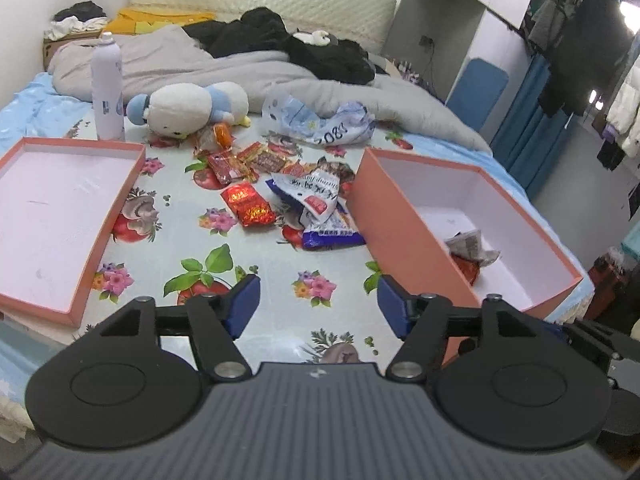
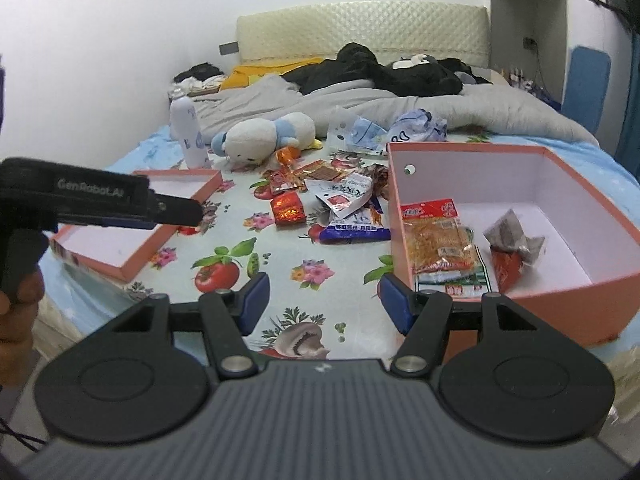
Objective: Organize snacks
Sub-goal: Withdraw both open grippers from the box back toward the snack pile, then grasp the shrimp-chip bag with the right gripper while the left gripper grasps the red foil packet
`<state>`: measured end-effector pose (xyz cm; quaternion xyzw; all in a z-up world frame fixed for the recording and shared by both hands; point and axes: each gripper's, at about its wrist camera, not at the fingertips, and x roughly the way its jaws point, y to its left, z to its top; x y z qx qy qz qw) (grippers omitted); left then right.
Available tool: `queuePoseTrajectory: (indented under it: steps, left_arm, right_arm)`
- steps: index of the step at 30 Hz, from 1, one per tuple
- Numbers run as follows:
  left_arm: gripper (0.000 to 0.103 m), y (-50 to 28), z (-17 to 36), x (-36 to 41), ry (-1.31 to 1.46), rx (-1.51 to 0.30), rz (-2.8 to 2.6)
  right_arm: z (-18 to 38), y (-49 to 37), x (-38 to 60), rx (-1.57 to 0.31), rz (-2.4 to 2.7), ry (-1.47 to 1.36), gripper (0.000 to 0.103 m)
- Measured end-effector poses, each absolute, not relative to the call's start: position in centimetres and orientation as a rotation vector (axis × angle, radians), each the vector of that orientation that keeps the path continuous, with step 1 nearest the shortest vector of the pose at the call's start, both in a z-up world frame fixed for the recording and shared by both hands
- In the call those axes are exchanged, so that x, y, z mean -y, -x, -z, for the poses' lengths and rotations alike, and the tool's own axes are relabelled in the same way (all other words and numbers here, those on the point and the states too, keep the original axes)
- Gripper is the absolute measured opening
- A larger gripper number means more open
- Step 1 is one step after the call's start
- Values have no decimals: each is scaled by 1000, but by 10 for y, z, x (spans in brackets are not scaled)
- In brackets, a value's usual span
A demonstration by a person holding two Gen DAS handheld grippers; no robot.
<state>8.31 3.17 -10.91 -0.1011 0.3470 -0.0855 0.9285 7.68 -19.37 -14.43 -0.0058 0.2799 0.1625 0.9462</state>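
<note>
Several snack packets [image 1: 280, 184] lie heaped on the flowered cloth between two pink boxes, also in the right wrist view [image 2: 320, 200]. The deep pink box [image 2: 600, 280] on the right holds an orange noodle packet [image 2: 440, 240] and a grey-and-red packet [image 2: 514, 240]; the left wrist view shows it [image 1: 384, 208] too. The shallow pink lid [image 1: 24, 276] lies on the left with nothing in it. My left gripper [image 1: 318, 304] is open and empty, near the cloth's front edge. My right gripper [image 2: 320, 304] is open and empty beside the box's near corner.
A white spray bottle [image 1: 106, 88], a plush toy [image 1: 192, 108] and crumpled plastic bags [image 1: 320, 120] lie behind the snacks. A grey blanket [image 1: 240, 64] and dark clothes cover the bed beyond. The left gripper's body [image 2: 100, 200] shows at the left in the right wrist view.
</note>
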Motion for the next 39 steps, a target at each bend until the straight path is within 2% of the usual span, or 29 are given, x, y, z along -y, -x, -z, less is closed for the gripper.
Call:
queuePoseTrajectory:
  steps: [3,13,25,30,34,39]
  left_arm:
    - [78,-94,116,-35,202,-716,149]
    - [79,-162,141,-61,286,-741,116]
    - [79,-279,202,-79,534,-835,69]
    - [79,-322,224,-82,554,-863,39]
    - [78,-347,235,-98,619,-866,-33]
    - [78,-372,246,-97,620,-912,2]
  right_arm:
    - [146,-87,183,-563,-337,34,63]
    - [163,-137,147,-543,-335,63,62]
    - [217,-221,102,-497,-241,332,59]
    - [235,-251,93,-486,-212,378,59]
    - [251,-273,79,-481,-227,472,43]
    - [264,-293,67,-442,-201,554,43]
